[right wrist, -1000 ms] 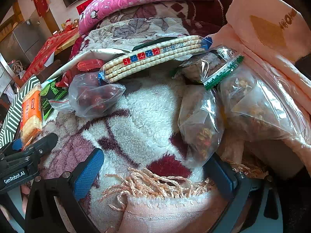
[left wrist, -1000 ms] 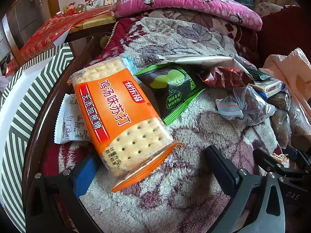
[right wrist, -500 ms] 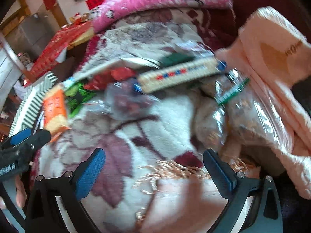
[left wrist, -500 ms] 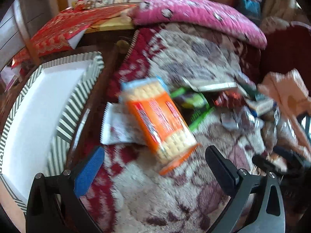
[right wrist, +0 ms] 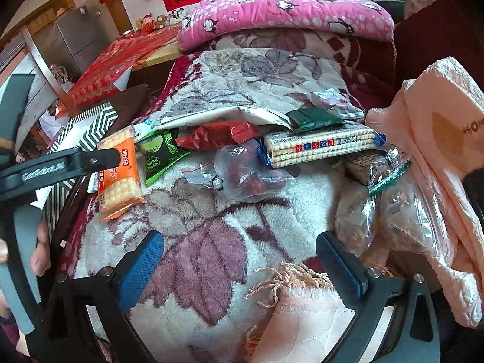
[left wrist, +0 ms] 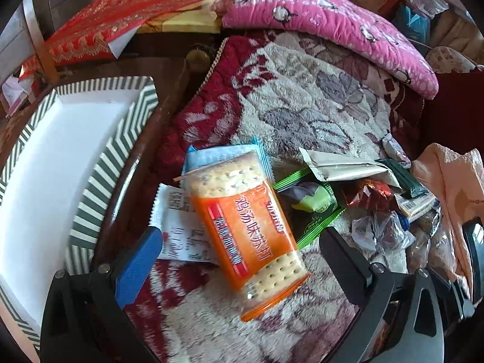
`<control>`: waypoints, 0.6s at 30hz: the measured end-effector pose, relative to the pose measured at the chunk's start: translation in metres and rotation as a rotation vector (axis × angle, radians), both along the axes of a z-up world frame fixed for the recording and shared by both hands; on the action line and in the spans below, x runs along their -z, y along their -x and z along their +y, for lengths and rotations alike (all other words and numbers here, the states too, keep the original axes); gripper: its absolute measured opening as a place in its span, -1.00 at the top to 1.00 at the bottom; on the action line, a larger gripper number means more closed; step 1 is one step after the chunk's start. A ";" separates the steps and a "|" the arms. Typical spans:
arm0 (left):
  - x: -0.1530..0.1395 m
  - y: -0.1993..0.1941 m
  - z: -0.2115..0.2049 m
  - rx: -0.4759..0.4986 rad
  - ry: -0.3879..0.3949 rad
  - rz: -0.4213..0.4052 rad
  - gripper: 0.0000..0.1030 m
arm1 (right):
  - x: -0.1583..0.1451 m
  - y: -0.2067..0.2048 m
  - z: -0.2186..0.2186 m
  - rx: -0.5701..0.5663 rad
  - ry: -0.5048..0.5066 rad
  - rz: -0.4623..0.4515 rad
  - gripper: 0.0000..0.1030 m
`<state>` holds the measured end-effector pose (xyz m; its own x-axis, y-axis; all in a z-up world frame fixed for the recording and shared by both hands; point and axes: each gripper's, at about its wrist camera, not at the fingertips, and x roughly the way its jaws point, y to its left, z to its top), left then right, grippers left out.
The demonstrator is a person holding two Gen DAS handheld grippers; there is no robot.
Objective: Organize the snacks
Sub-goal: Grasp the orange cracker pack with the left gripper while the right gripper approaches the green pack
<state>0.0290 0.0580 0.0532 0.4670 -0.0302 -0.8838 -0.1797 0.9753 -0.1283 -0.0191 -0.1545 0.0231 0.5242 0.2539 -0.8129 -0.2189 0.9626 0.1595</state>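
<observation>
The left hand-held gripper (left wrist: 242, 260) is hovering with its jaws wide apart and gripping nothing. The lower end of an orange cracker packet (left wrist: 245, 227) is lying between its fingers, resting on a fluffy floral blanket (left wrist: 302, 106). A white sachet (left wrist: 178, 230) is peeking out from under the packet's left side, and a green snack pouch (left wrist: 314, 208) is lying just to its right. A striped box (left wrist: 99, 175) with a white interior is sitting to the left, beyond a dark wooden rail.

The right hand-held gripper (right wrist: 239, 260) is also standing open, holding nothing, over a bare patch of the blanket. Ahead of it a clear bag of red fruit (right wrist: 248, 175) is lying near a long wafer pack (right wrist: 320, 146) and a red wrapper (right wrist: 220, 134). Clear bags of nuts (right wrist: 402, 211) are leaning against a peach towel (right wrist: 438, 151) on the right. A pink penguin-print pillow (right wrist: 287, 9) is lying across the far edge.
</observation>
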 end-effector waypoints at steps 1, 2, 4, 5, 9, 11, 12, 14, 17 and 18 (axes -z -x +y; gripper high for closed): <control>0.002 -0.002 -0.001 -0.004 -0.005 0.005 -1.00 | 0.000 0.000 -0.001 0.000 -0.003 0.002 -0.98; 0.003 -0.002 -0.003 -0.007 -0.011 0.008 -1.00 | 0.000 0.000 -0.002 0.001 -0.004 0.004 -0.98; 0.003 -0.004 -0.004 -0.010 -0.018 0.007 -1.00 | 0.000 0.000 -0.003 0.005 -0.007 0.004 -0.98; 0.003 -0.005 -0.004 -0.013 -0.021 0.007 -1.00 | 0.000 0.000 -0.004 0.006 -0.011 0.003 -0.98; 0.006 -0.009 -0.005 -0.022 -0.023 0.018 -1.00 | 0.002 -0.002 -0.004 0.005 -0.017 0.010 -0.98; 0.007 -0.011 -0.004 -0.029 -0.028 0.022 -1.00 | 0.003 -0.002 -0.003 0.002 -0.016 0.015 -0.98; 0.008 -0.012 -0.003 -0.030 -0.026 0.024 -1.00 | 0.004 -0.002 -0.003 0.000 -0.016 0.017 -0.98; 0.009 -0.013 -0.003 -0.031 -0.029 0.027 -0.89 | 0.005 -0.002 -0.003 -0.002 -0.013 0.021 -0.98; 0.013 -0.015 -0.002 -0.024 -0.030 0.047 -0.41 | 0.006 -0.003 -0.003 0.002 -0.019 0.025 -0.98; 0.014 -0.015 -0.002 -0.019 -0.025 0.050 -0.38 | 0.007 -0.003 -0.004 0.004 -0.020 0.028 -0.98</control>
<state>0.0436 0.0559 0.0396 0.4229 0.0011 -0.9062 -0.2039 0.9745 -0.0939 -0.0158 -0.1585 0.0162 0.5028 0.2683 -0.8217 -0.2102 0.9600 0.1849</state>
